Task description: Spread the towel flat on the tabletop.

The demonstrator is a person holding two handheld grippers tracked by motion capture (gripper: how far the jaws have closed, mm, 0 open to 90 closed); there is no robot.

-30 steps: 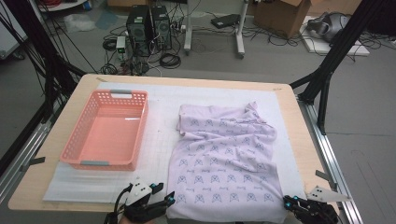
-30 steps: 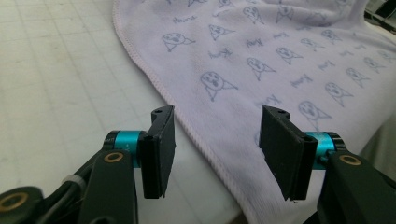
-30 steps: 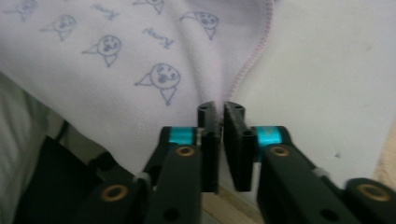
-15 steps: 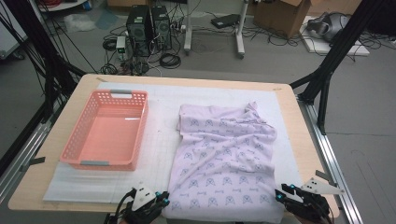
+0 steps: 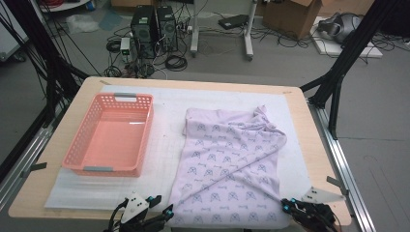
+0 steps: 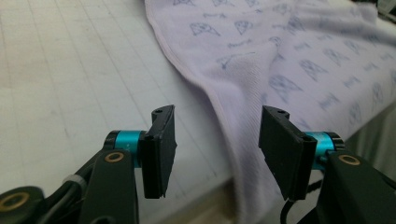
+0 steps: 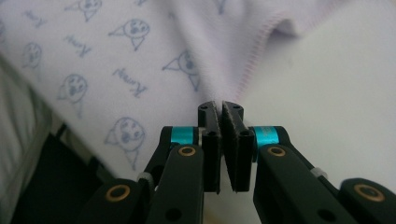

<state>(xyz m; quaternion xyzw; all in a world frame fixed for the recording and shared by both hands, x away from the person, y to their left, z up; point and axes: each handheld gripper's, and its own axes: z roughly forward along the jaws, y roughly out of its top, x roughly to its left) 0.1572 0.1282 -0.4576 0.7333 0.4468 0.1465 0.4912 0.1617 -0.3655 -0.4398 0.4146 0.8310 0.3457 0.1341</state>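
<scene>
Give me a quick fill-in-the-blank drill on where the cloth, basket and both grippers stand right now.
1. The lavender cloth is printed with small blue ____ faces.
2. The pink basket holds ____.
3. The left gripper has its jaws ____, the cloth's edge between them.
4. The right gripper has its jaws ____ at the cloth's hem.

Missing words: cat; nothing; open; shut

Cloth (image 5: 227, 169): pale lilac, printed all over with small blue-grey cat faces and script words; hem stitched pink. Basket (image 5: 110, 137): salmon pink, grey handle strips at both ends. Mat (image 5: 164, 140): white, faint grid lines. Table (image 5: 72, 108): light wood. Left gripper (image 6: 217, 140) and right gripper (image 7: 221, 116): black, turquoise rings, brass rivets.
</scene>
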